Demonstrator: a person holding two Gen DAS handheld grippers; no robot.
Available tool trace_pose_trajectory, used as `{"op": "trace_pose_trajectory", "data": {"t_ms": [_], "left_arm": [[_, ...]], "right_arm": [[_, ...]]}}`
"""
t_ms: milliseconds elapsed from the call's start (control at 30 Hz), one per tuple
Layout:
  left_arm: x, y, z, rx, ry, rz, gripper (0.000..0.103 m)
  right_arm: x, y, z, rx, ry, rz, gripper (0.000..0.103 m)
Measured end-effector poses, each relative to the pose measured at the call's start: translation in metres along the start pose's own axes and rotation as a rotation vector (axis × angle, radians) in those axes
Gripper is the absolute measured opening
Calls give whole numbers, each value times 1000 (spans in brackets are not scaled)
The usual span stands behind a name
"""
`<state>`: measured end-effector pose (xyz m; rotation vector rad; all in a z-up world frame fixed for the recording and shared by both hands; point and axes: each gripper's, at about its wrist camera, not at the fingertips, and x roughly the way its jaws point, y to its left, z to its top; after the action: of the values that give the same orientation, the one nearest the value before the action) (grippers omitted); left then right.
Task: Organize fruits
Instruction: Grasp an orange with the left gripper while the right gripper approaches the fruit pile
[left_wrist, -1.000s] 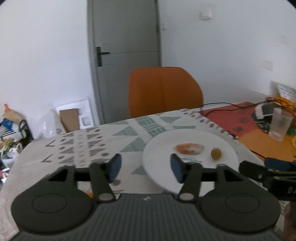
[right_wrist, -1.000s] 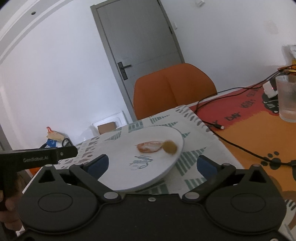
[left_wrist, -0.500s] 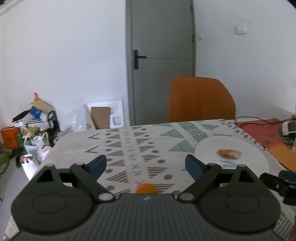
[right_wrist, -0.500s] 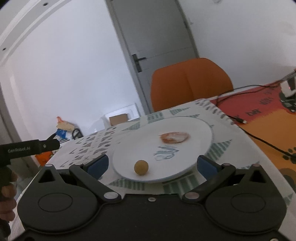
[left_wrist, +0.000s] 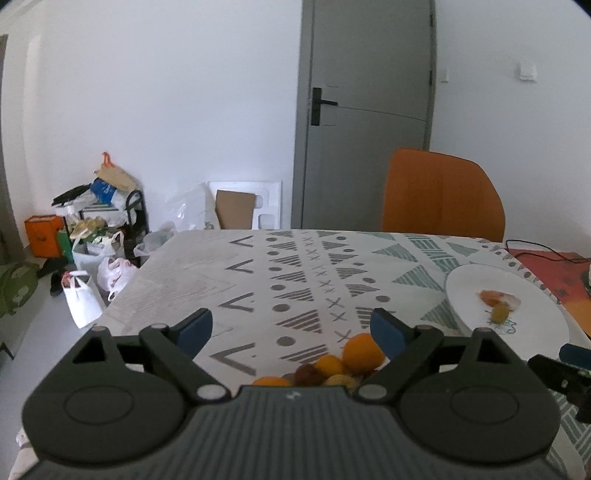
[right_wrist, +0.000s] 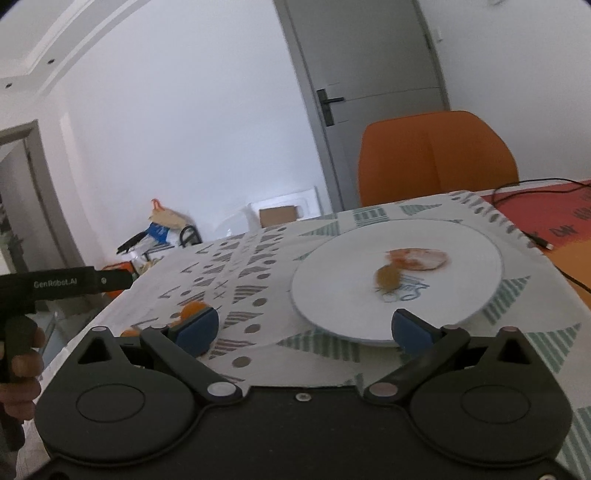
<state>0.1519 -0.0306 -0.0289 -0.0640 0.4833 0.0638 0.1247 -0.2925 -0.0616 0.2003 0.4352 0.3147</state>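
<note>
A pile of small fruits (left_wrist: 343, 363), orange, yellow and dark red, lies on the patterned tablecloth (left_wrist: 295, 280), low between the fingers of my left gripper (left_wrist: 290, 330), nearer the right one. That gripper is open and touches none of them. At the right is a white plate (left_wrist: 535, 325) holding one small yellow-brown fruit (left_wrist: 498, 314) beside an orange patch (left_wrist: 496, 297). My right gripper (right_wrist: 303, 328) is wide, its jaws closing on nothing, just short of the plate (right_wrist: 332, 288). The small fruit (right_wrist: 388, 277) looks blurred. An orange fruit (right_wrist: 194, 308) peeks over the left fingertip.
An orange chair (left_wrist: 443, 195) stands at the table's far side before a grey door (left_wrist: 365, 110). Bags and clutter (left_wrist: 92, 236) sit on the floor to the left. A red and orange mat (right_wrist: 561, 229) with a black cable (right_wrist: 535, 236) covers the table's right part.
My left gripper swung left and its jaws widened; the plate slid to the right edge and the fruit pile came into view. The small fruit rolled about on the plate. The right view also turned left.
</note>
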Motion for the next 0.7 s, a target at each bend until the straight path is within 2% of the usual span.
{"op": "trace_pose_trajectory", "data": {"t_ms": [367,500,700], "left_arm": [[7,37,-22,-104,54,1,88],[13,44,-30,-126,72,-14,80],[25,45,-41,-160,112,-57,65]], "right_arm": [[23,31,-5,-55,94,55,67],[34,45,-8,-77,135,68,57],[46,58,-9,-102,176,73,49]]}}
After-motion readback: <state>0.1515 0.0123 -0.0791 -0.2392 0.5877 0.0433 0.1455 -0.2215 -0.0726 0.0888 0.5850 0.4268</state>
